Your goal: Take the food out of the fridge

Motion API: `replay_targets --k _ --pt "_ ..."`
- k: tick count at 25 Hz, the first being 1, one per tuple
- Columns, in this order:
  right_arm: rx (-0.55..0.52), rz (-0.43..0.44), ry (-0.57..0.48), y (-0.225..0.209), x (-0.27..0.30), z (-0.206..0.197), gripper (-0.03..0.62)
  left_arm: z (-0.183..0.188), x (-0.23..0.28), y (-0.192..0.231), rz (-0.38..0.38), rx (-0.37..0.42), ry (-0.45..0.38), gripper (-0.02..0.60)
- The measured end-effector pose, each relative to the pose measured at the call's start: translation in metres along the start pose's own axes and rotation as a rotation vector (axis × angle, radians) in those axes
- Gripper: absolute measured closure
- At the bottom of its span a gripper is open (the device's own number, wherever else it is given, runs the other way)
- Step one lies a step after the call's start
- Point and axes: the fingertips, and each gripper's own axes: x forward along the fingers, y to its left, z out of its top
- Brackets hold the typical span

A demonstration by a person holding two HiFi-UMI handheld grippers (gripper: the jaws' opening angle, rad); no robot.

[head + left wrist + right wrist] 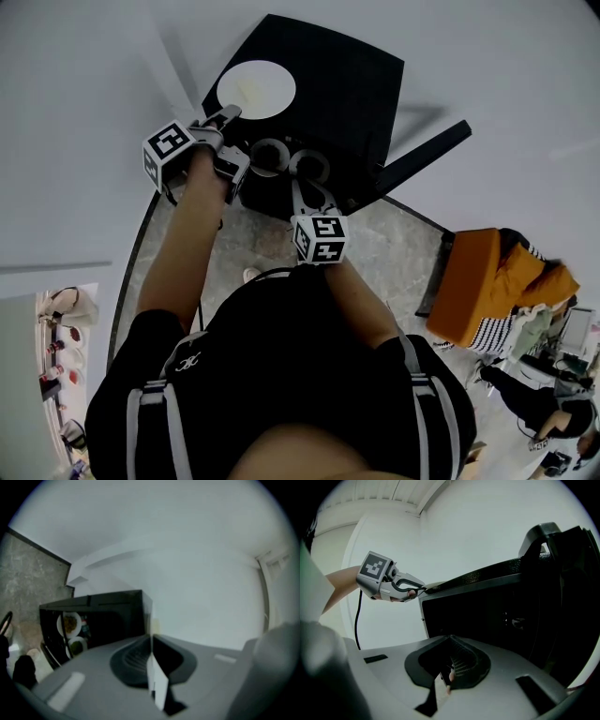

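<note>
Head view has my left tongs [230, 113] pinched narrow on the near rim of the white plate [256, 89], over the left part of the top of the black fridge [352, 84], though I cannot tell whether it rests there. My right tongs [451, 644] are shut on nothing, facing the open front beside the swung-out door [427, 150]. I judge the plate should be kept level and set well in from the top's edges before I release, as two plates of food [71, 624] wait inside the fridge.
</note>
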Motion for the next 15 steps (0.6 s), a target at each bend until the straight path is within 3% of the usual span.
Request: replay_targets --k 6,11,15 --pt "-0.009 0.020 0.003 0.001 0.006 0.002 0.597 0.003 0.004 -0.006 0.010 0.055 -0.009 0.564" --pt "-0.016 0.032 -0.003 0.004 0.009 0.004 0.597 0.005 -0.002 -0.010 0.002 0.114 -0.005 0.469" --pt "-0.014 0.035 -0.002 0.005 0.011 0.004 0.597 0.003 -0.007 0.003 0.019 0.086 0.003 0.430"
